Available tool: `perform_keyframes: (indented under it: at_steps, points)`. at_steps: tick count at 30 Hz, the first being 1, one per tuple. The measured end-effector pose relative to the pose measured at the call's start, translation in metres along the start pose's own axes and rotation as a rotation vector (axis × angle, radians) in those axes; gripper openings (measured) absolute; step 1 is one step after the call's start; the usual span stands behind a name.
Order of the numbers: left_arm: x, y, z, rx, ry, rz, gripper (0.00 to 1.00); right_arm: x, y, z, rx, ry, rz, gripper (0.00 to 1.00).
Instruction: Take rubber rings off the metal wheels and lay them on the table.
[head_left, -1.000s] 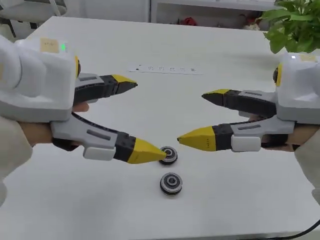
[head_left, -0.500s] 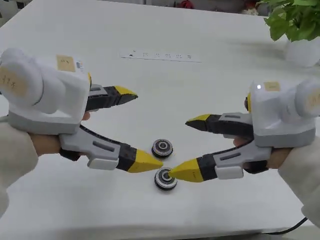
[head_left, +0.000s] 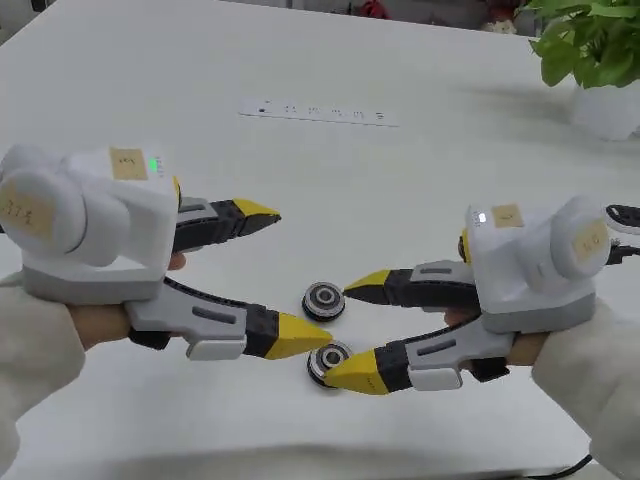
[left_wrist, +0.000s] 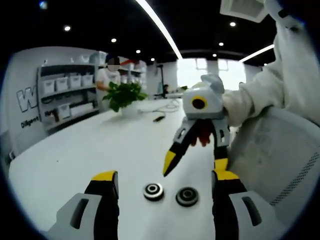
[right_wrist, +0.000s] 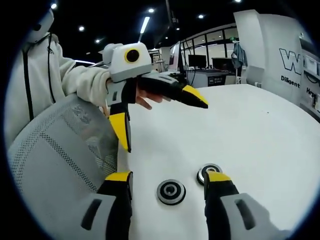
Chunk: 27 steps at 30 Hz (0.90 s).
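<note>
The near wheel (head_left: 328, 360) and the far wheel (head_left: 323, 299) lie flat on the table (head_left: 420, 200), just beside each other, axes upright, rubber rings (right_wrist: 159, 192) fitted. Both units are released, jaws spread wide. The near wheel lies straight ahead of the right hand-held gripper (head_left: 341, 332), between its jaw tips. The left hand-held gripper (head_left: 283, 276) faces it from the opposite side. The right unit is judged nearer.

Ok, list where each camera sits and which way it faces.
Head view: on the headset, looking down at the table; shows both sleeves, left tongs, right tongs.
Left gripper view: on the left tongs, facing the right tongs across two wheels; own jaws below.
Right gripper view: on the right tongs, facing the left tongs; own jaws below.
Shared: both wheels in all three.
</note>
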<state>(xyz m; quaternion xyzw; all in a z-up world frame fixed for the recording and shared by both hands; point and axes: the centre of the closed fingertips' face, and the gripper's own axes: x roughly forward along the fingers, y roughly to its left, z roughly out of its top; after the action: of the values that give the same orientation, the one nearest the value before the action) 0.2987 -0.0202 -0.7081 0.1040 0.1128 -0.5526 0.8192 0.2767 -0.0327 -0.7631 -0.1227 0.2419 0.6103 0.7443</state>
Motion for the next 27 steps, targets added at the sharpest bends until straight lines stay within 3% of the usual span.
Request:
perform_keyframes:
  at_steps: [4, 6, 11, 18, 21, 27]
  points:
    - [0.005, -0.007, -0.005, -0.025, 0.007, -0.028, 0.71, 0.003, 0.003, -0.005, 0.014, 0.011, 0.016, 0.47]
    - [0.008, -0.011, -0.008, -0.035, 0.01, -0.039, 0.7, 0.006, 0.006, -0.01, -0.003, 0.041, 0.025, 0.45]
    - [0.014, -0.023, -0.013, -0.035, 0.023, -0.081, 0.62, 0.005, 0.003, -0.017, 0.011, 0.06, 0.019, 0.38]
    - [0.024, -0.029, -0.019, -0.026, 0.033, -0.101, 0.55, 0.006, 0.005, -0.028, 0.022, 0.095, 0.029, 0.3]
    - [0.027, -0.034, -0.03, 0.021, 0.078, -0.119, 0.5, 0.006, 0.004, -0.03, 0.026, 0.098, 0.027, 0.27]
    - [0.036, -0.04, -0.046, 0.043, 0.124, -0.148, 0.41, 0.004, 0.0, -0.034, 0.043, 0.107, 0.012, 0.27]
